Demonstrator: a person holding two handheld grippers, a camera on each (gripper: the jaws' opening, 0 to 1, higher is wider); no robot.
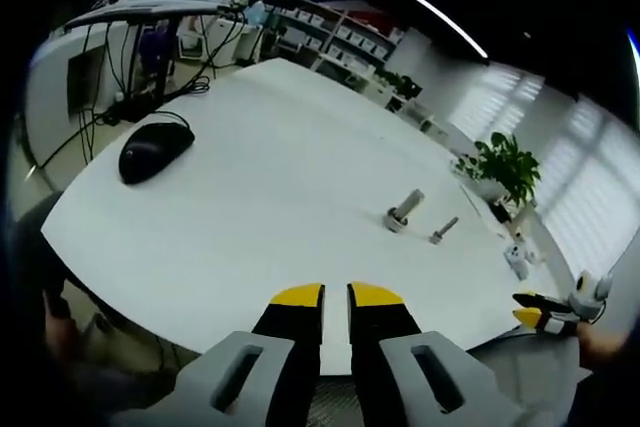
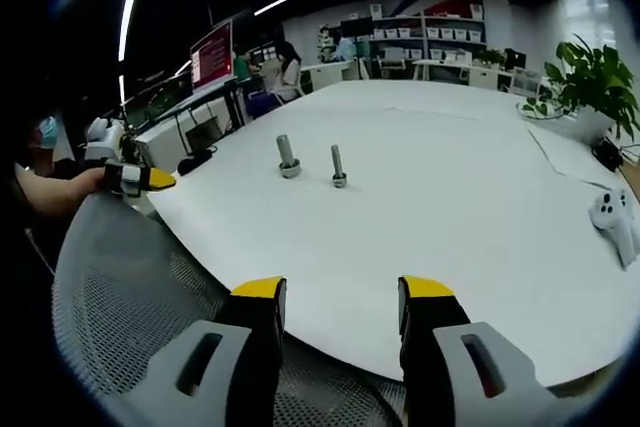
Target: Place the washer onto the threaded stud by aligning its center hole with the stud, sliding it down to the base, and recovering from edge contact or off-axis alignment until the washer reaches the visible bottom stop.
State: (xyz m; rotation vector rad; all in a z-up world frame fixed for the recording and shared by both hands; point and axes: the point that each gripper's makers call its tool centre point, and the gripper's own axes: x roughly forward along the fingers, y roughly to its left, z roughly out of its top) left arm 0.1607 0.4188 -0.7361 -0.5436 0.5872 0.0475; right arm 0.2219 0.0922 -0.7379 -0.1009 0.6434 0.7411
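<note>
We are holding the left hand-held gripper (image 1: 336,294) low over the near edge of the white worktop (image 1: 260,207), and its yellow-tipped jaws are standing nearly together with only a thin slit between them, pinching nothing. In the right gripper view the right hand-held gripper (image 2: 342,290) is hanging over the same worktop edge, its jaws spread wide and gripping nothing.

Out on the worktop we are looking at two upright metal pieces standing close beside each other but apart. The thicker stud (image 1: 404,210) is sitting on a wider round base, and beside it the slimmer bolt (image 1: 443,231) is standing on its own small base. In the right gripper view the stud (image 2: 288,156) is appearing left of the bolt (image 2: 339,165). We cannot tell from either view whether a washer is lying at one of those bases; the pieces are too small.

A black mouse (image 1: 154,149) is resting far off on the worktop near some cables. A potted plant (image 1: 503,167) is standing at the far side, and a white controller (image 2: 615,219) is lying near the worktop's right edge in the right gripper view.
</note>
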